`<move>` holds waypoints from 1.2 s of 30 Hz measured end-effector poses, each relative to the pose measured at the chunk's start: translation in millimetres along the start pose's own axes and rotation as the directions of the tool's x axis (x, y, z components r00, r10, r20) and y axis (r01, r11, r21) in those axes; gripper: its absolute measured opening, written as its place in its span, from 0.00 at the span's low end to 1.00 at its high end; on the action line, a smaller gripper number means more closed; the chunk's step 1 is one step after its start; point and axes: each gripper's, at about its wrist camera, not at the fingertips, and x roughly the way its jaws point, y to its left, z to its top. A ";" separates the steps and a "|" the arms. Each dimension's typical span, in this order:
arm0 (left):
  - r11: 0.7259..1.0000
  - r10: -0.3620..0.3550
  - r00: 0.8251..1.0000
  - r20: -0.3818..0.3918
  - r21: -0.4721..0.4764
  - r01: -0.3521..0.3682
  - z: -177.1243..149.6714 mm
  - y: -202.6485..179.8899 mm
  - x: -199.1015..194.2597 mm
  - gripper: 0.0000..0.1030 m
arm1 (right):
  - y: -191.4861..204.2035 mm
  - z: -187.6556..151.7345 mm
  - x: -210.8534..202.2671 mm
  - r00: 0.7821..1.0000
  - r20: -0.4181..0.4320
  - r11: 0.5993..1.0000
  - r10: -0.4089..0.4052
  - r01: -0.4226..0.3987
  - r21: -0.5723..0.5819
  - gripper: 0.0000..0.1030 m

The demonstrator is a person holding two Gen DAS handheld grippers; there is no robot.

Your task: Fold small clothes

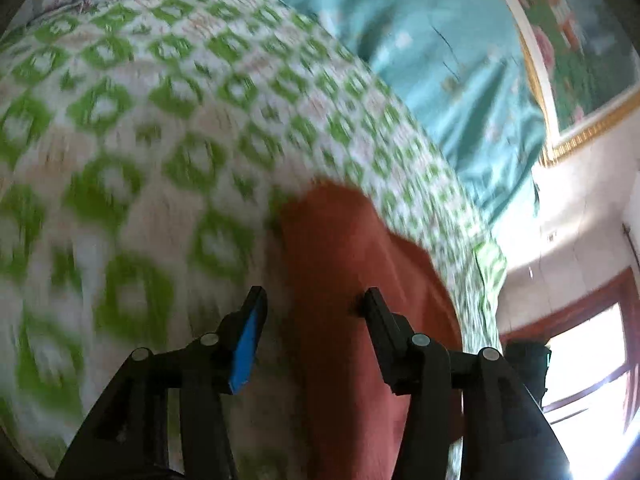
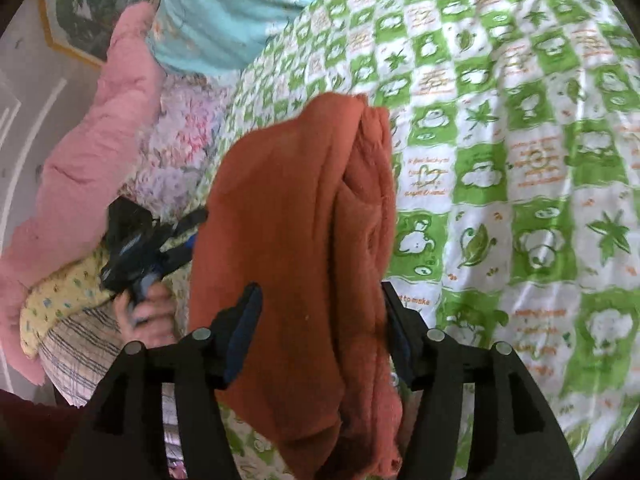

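A rust-orange garment (image 2: 296, 240) hangs bunched between the fingers of my right gripper (image 2: 320, 304), above the green-and-white checked bedspread (image 2: 500, 152). The jaws stand wide with cloth filling the gap; I cannot tell if they pinch it. In the left wrist view the same orange garment (image 1: 352, 280) lies or hangs in front of my left gripper (image 1: 316, 308), whose jaws are open, the cloth passing between and under the right finger. This view is motion-blurred. The left gripper and the hand holding it (image 2: 144, 256) show at the left of the right wrist view.
A teal blanket (image 1: 440, 60) lies past the bedspread. A pink fluffy blanket (image 2: 88, 152), a floral cloth (image 2: 184, 136) and a pile of small clothes (image 2: 68, 312) lie at the bed's left. A framed picture (image 1: 568, 52) hangs on the wall; a window (image 1: 592, 360) is at right.
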 end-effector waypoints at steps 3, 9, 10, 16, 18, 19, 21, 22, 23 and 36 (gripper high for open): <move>0.998 -0.026 1.000 -0.003 -0.050 0.026 29.5 12.5 16.0 0.49 | -4.6 -4.9 -3.1 1.000 0.012 0.999 0.009 -0.010 0.035 0.58; 1.000 -0.024 0.998 -0.059 -0.001 0.024 47.6 5.4 50.0 0.19 | -1.3 -11.4 -5.5 1.000 0.016 0.999 -0.001 0.000 0.053 0.58; 1.000 -0.008 0.998 -0.059 0.015 0.009 45.7 1.9 53.1 0.10 | -0.7 -11.4 -6.5 1.000 0.019 0.999 -0.001 0.000 0.052 0.58; 0.983 0.107 0.993 0.053 0.146 -0.114 78.9 -25.7 47.7 0.01 | 10.6 -7.7 -18.8 0.998 0.060 1.000 -0.006 0.005 0.019 0.58; 0.975 0.119 0.991 0.062 0.180 -0.128 88.8 -33.7 45.7 0.00 | 11.9 -8.1 -23.4 0.997 0.079 1.000 -0.020 0.020 0.008 0.58; 0.964 0.156 0.986 0.063 0.209 -0.165 90.7 -39.3 47.8 0.00 | 11.7 -8.5 -24.4 0.996 0.086 1.000 -0.026 0.026 0.008 0.58; 0.943 0.209 0.974 0.083 0.246 -0.224 89.4 -45.4 45.4 0.01 | 9.7 -9.8 -26.2 0.994 0.097 0.999 -0.043 0.042 0.016 0.58; 0.937 0.225 0.970 0.094 0.253 -0.242 87.6 -47.1 43.6 0.01 | 9.9 -10.7 -27.0 0.994 0.102 0.999 -0.047 0.046 0.017 0.58; 0.937 0.230 0.968 0.104 0.245 -0.249 84.2 -47.3 39.3 0.01 | 10.2 -11.4 -28.0 0.993 0.107 0.999 -0.051 0.050 0.016 0.58; 0.942 0.179 0.978 0.104 0.270 -0.200 62.7 -71.0 4.8 0.10 | 24.6 -3.4 -41.3 0.979 0.184 0.996 -0.083 0.086 -0.009 0.58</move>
